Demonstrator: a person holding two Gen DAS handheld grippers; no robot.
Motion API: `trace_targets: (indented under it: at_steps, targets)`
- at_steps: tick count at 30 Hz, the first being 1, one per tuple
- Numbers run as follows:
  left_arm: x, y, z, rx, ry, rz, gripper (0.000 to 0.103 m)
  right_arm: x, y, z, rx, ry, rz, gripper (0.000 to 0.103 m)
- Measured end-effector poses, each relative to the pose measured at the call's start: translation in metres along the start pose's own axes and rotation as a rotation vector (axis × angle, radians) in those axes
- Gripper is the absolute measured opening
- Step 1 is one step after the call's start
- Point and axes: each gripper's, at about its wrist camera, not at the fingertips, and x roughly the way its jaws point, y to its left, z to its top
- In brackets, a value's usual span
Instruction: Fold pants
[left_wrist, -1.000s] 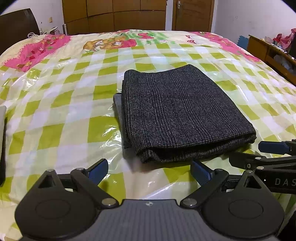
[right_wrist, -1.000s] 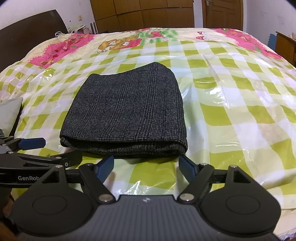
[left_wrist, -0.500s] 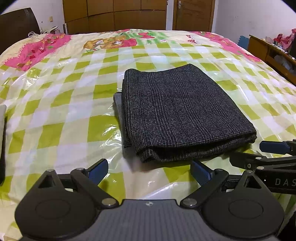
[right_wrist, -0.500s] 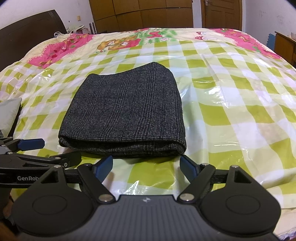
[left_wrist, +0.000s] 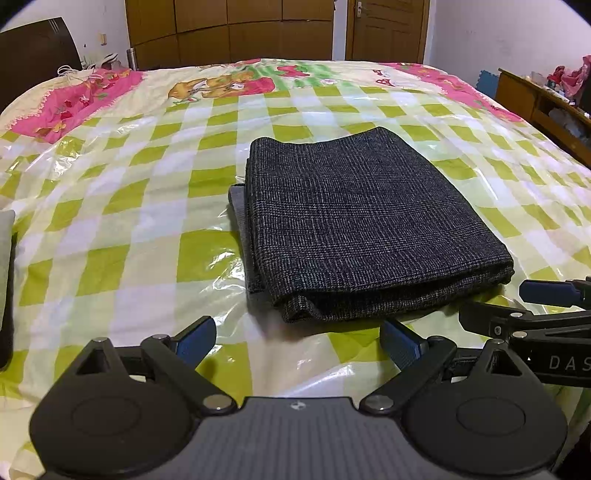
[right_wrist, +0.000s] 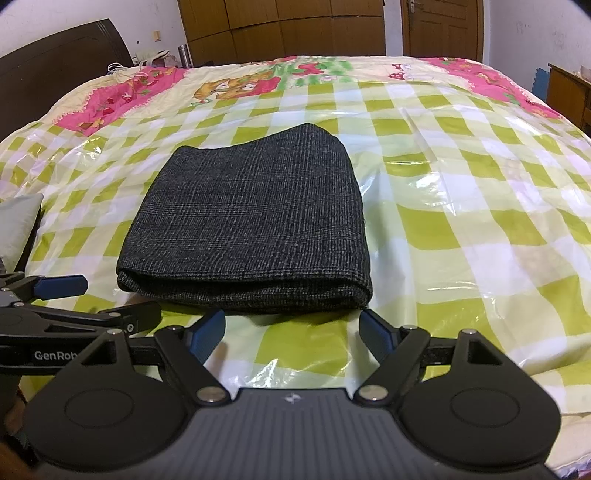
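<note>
The dark grey checked pants (left_wrist: 362, 225) lie folded into a compact rectangle on the bed, also in the right wrist view (right_wrist: 251, 229). A grey inner edge sticks out at the fold's left side. My left gripper (left_wrist: 297, 343) is open and empty, just short of the pants' near left corner. My right gripper (right_wrist: 293, 330) is open and empty, just short of the pants' near edge. Each gripper shows from the side in the other's view: the right one (left_wrist: 546, 314), the left one (right_wrist: 62, 306).
The bed (left_wrist: 122, 206) has a green-and-white checked cover under clear plastic, with pink cartoon borders. A grey cloth (right_wrist: 16, 225) lies at the left edge. A dark headboard (right_wrist: 55, 59), wooden wardrobes and a door stand behind. A wooden shelf (left_wrist: 535, 99) is at the right.
Almost nothing has changed. Both grippers stay open near the pants' front edge, with only a slight drift of the views.
</note>
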Motion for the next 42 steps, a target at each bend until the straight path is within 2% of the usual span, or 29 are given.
trace_targets:
  at_steps: [42]
  targets:
    - [-0.0011, -0.0072, 0.0003, 0.016, -0.005, 0.037, 0.103, 0.0006, 0.0, -0.0019, -0.004, -0.001, -0.009, 0.079]
